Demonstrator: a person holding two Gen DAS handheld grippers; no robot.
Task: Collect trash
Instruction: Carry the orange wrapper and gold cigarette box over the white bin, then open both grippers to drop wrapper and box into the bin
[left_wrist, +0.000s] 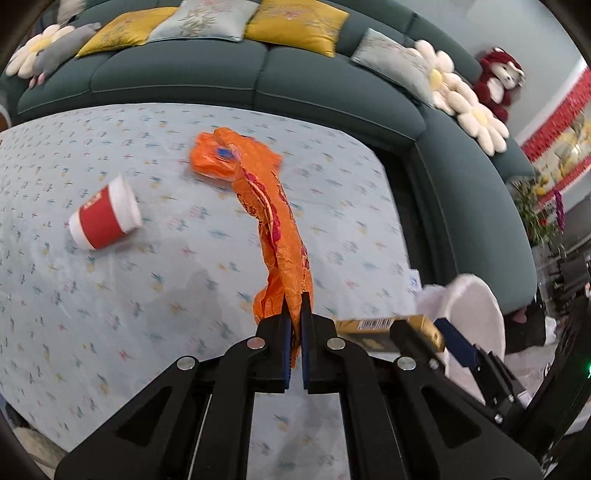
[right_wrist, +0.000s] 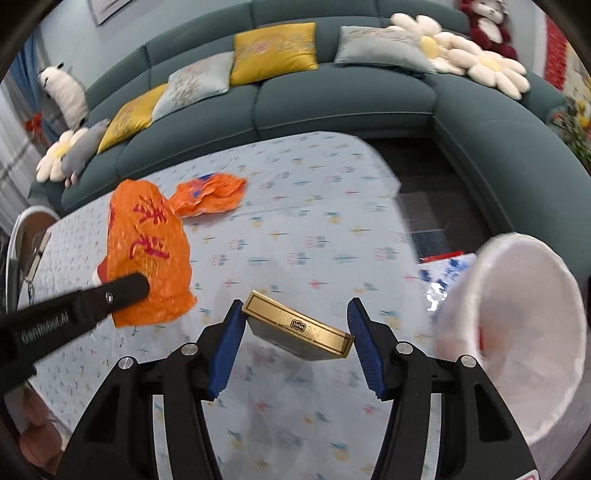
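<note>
the left gripper (left_wrist: 294, 314) is clamped narrow on an orange bag (left_wrist: 273, 221), which hangs long and twisted away from its tips. the right gripper (right_wrist: 295, 328) holds a gold box (right_wrist: 299, 326) across its width, long axis jaw to jaw. the white bin (right_wrist: 524, 332) lies right of both, its mouth tipped toward them; the right gripper is nearer. a red cup (left_wrist: 105, 218) and another orange wrapper (right_wrist: 207, 195) lie on the table (right_wrist: 314, 229).

Both grippers are matte black linkage frames with round silver pivot screws and ribbed blue pads (right_wrist: 225, 350); at the left of the right wrist view, the left gripper (left_wrist: 294, 314) carries white "GenRobot.AI" lettering
</note>
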